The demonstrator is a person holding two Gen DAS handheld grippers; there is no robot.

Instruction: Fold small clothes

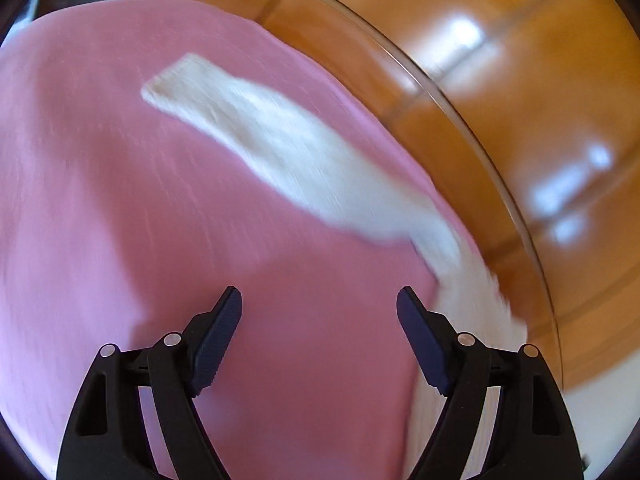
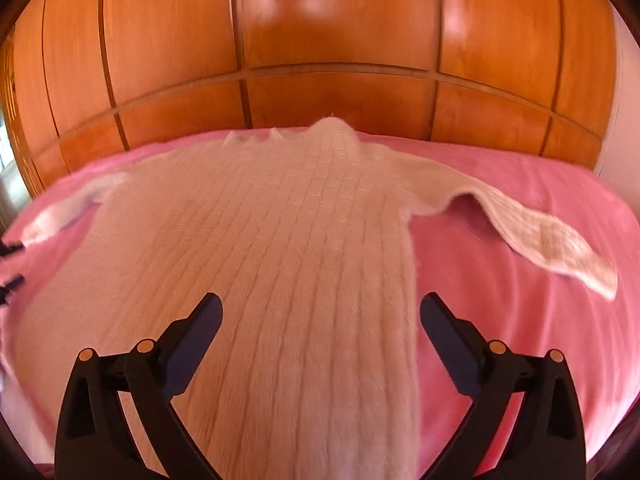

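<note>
A white ribbed knit sweater (image 2: 288,240) lies spread flat on a pink bed cover (image 2: 520,320), collar toward the far edge and both sleeves stretched out. My right gripper (image 2: 322,300) hovers open over the sweater's lower body, nothing between its fingers. The right sleeve (image 2: 552,244) lies rumpled on the cover. In the left wrist view one sleeve (image 1: 280,140) runs diagonally across the pink cover (image 1: 100,200), blurred. My left gripper (image 1: 319,294) is open above bare cover, with the sleeve just right of its right finger (image 1: 420,328). Its dark fingertips (image 2: 12,246) show at the right wrist view's left edge.
A tall wooden wardrobe (image 2: 340,40) with panelled doors stands right behind the bed's far edge. The same glossy wood (image 1: 500,100) fills the right side of the left wrist view. Pink cover stretches wide on both sides of the sweater.
</note>
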